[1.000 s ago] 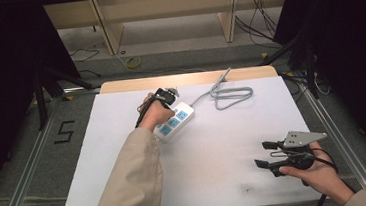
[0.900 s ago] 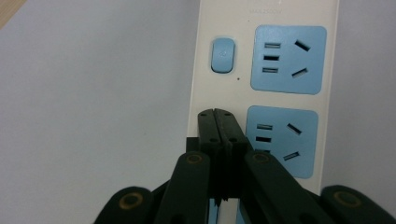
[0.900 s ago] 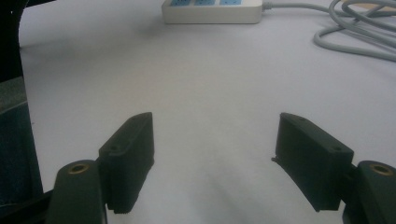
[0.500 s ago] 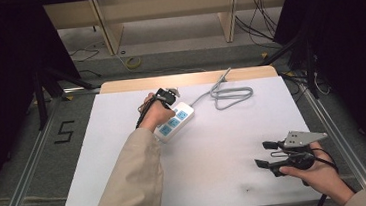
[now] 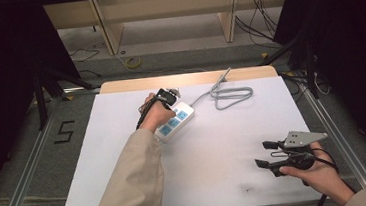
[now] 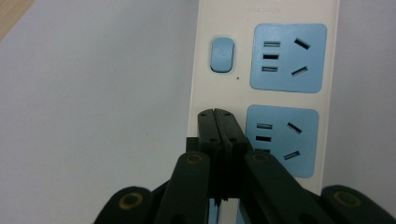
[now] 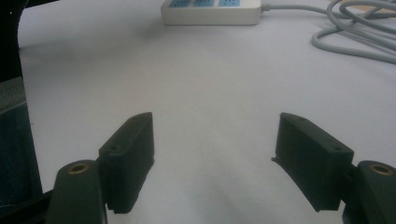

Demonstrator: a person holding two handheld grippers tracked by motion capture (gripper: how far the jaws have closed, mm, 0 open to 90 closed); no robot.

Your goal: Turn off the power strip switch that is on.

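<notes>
Power strip (image 5: pixel 175 122) lies mid-table, cord coiled behind. The left tool (image 6: pixel 218 122), jaws shut together, rests on its white edge below the blue switch (image 6: pixel 221 54); pressing that switch seems next. The right tool (image 7: pixel 215 154) waits wide open, well apart.

power strip (image 6: pixel 261 84) cropped, partly behind jaws

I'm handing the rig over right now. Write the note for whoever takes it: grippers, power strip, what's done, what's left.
Left gripper: jaws shut, nothing between them, tips over the power strip near its blue switch; whether they touch it I cannot tell.
Right gripper: open, empty, low over the white table top at the near right, apart from the strip.
Power strip lies flat mid-table, sockets empty, grey cord looped behind it.
Done: left gripper brought to the strip.
Left: probably pressing the switch; its state is unreadable.
</notes>
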